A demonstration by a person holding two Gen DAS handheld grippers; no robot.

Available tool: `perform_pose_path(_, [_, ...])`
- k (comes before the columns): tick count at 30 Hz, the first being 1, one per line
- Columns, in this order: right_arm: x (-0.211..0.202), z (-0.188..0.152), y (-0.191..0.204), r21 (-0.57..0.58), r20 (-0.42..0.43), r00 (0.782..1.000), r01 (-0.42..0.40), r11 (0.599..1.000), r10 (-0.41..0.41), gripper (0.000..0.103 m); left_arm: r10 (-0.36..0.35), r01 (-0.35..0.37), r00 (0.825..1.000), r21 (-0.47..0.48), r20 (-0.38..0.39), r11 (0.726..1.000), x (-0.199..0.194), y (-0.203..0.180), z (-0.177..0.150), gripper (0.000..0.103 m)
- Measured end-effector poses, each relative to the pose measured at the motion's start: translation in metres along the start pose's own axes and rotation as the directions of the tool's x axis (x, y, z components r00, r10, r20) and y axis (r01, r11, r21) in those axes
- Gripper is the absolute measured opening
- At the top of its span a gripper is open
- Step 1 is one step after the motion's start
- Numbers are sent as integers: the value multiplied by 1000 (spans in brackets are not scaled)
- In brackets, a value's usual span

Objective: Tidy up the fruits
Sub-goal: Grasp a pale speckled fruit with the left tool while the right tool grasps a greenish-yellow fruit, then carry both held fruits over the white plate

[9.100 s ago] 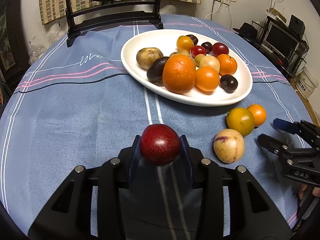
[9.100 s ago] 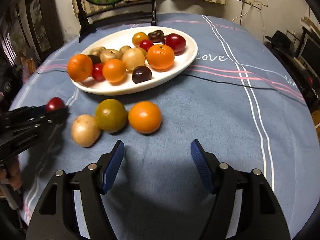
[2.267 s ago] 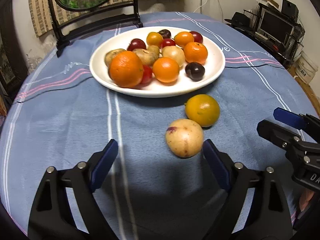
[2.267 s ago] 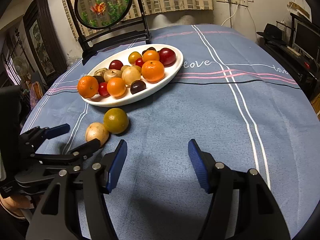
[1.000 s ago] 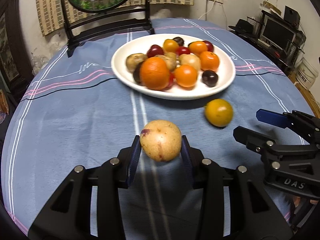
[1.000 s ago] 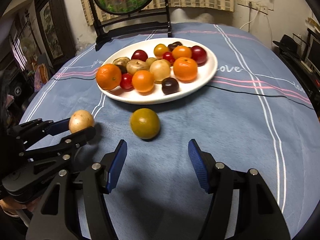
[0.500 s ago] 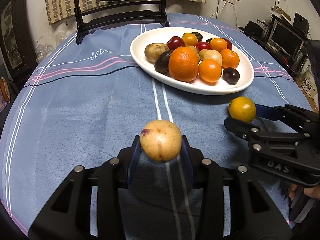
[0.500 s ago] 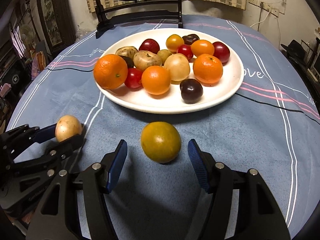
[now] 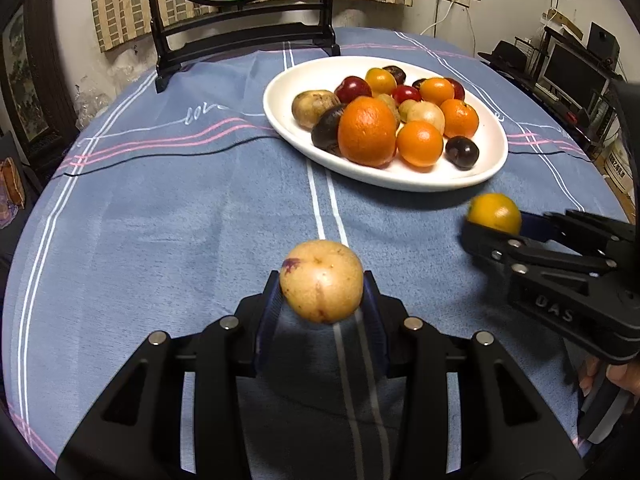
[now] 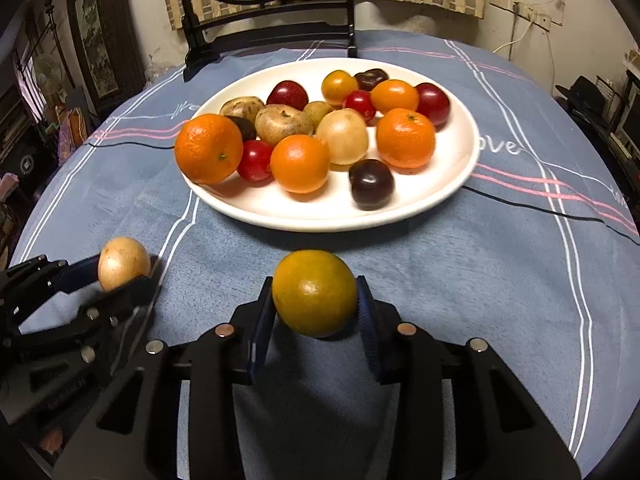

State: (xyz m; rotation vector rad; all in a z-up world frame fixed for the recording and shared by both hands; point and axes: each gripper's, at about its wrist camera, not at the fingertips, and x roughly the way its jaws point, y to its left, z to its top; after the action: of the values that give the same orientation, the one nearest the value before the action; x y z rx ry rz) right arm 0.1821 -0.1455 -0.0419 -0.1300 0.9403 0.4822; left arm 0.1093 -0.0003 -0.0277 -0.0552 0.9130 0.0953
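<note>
The left gripper (image 9: 322,300) is closed on a tan fruit (image 9: 321,281) with a purple blotch; both blue pads press its sides, and it sits at lower centre of the left wrist view. The right gripper (image 10: 316,316) is likewise closed on a yellow-green citrus (image 10: 315,293), pads against both flanks, at lower centre of the right wrist view. Whether either fruit clears the tablecloth (image 9: 160,220) cannot be told from these angles.

The white oval plate (image 10: 448,196) lies in the upper centre of the right wrist frame, on the blue striped cloth. Contents:
- a large orange (image 10: 208,148) at the plate's left edge;
- two smaller oranges (image 10: 300,163) toward the front and right;
- a dark plum (image 10: 371,183) near the front rim, apart from the rest;
- a pale round fruit (image 10: 342,136) at the centre;
- brown, red and yellow fruits packed behind, touching one another.

A dark wooden stand (image 10: 264,36) occupies the top of the frame behind the plate.
</note>
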Motion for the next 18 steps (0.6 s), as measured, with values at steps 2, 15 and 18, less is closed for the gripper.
perform_pose_path(2, [-6, -3, -6, 9, 9, 1000, -6, 1000, 6, 39, 1, -1, 1000, 3, 5, 1000, -3, -1, 2, 40])
perform_pose_path(15, [-63, -9, -44, 54, 124, 992, -4, 999, -3, 39, -7, 2, 998, 75, 63, 997, -28, -25, 24, 40])
perform_pose_path(18, [-67, -4, -41, 44, 145, 989, -11, 999, 5, 39, -17, 10, 997, 85, 79, 996, -32, -29, 37, 40])
